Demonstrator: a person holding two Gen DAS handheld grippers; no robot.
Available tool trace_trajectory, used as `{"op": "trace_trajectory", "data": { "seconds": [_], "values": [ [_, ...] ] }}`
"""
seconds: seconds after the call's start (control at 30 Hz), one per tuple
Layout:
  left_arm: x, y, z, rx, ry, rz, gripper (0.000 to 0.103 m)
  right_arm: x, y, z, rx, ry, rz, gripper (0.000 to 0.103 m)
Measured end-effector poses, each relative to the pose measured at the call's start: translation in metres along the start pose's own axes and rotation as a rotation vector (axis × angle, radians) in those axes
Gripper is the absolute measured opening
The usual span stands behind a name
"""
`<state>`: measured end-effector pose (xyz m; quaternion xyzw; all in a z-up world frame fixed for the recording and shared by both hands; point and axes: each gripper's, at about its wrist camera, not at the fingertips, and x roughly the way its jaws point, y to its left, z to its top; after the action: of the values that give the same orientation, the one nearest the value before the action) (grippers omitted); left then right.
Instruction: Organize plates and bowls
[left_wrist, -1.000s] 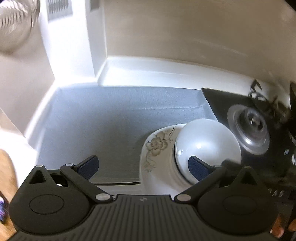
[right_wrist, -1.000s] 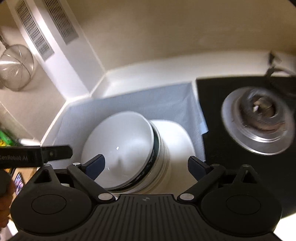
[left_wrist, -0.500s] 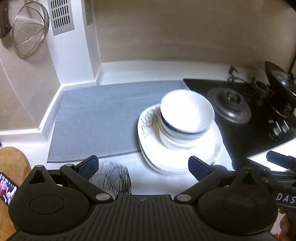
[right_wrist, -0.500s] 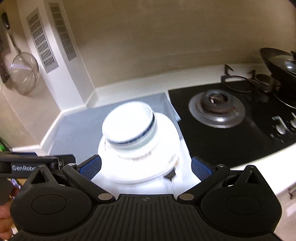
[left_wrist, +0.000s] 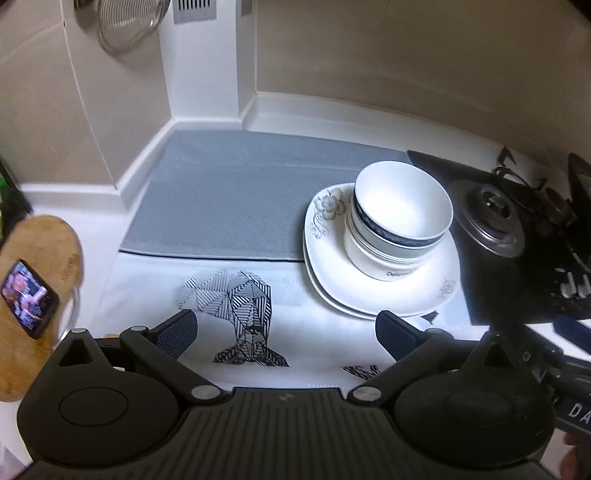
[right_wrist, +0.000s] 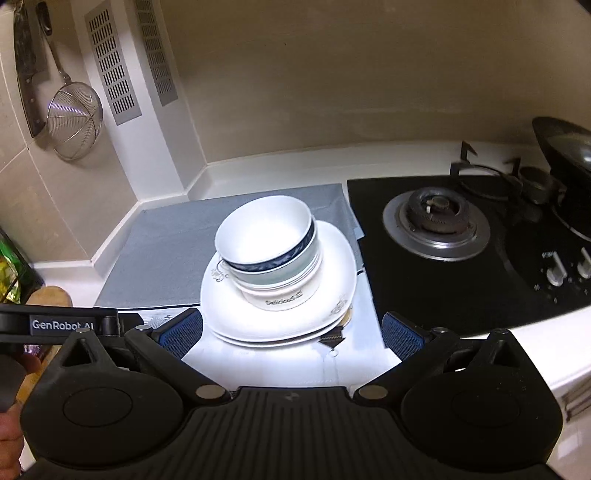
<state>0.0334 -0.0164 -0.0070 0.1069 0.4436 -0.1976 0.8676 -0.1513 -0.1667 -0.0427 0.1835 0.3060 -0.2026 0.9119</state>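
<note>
Three nested bowls (right_wrist: 271, 254) sit on two stacked plates (right_wrist: 280, 321); both tongs (left_wrist: 286, 334) (right_wrist: 291, 332) gape apart, empty.

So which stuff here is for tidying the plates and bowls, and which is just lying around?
For the job:
bowls, nested
plates, stacked under them
left gripper, open
right gripper, open

Just lying around:
grey mat
stove
strainer
phone
patterned cloth

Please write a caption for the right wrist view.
Open right gripper facing stacked bowls on plates beside the stove.
</note>
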Motion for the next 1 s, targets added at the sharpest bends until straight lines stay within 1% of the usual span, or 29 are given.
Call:
{"op": "trace_trajectory", "data": {
  "seconds": [0.13,0.33,0.57,0.83,1.0],
  "values": [
    [-0.003,-0.018,-0.001,0.047,-0.034,0.049,0.103,0.002,-0.012,0.003,0.007,0.007,0.014,0.103],
    [0.006,-0.037,-0.001,0.065,-0.001,0.070,0.103,0.010,-0.026,0.004,-0.007,0.029,0.033,0.103],
    [0.008,-0.054,-0.002,0.101,-0.007,0.095,0.103,0.017,-0.033,0.009,-0.033,0.034,0.057,0.103],
    [0.007,-0.055,-0.001,0.068,-0.015,0.092,0.103,0.019,-0.037,0.011,-0.051,0.035,0.071,0.103],
    [0.005,-0.056,-0.003,0.066,-0.019,0.101,0.103,0.018,-0.037,0.009,-0.054,0.037,0.074,0.103]
  ]
}}
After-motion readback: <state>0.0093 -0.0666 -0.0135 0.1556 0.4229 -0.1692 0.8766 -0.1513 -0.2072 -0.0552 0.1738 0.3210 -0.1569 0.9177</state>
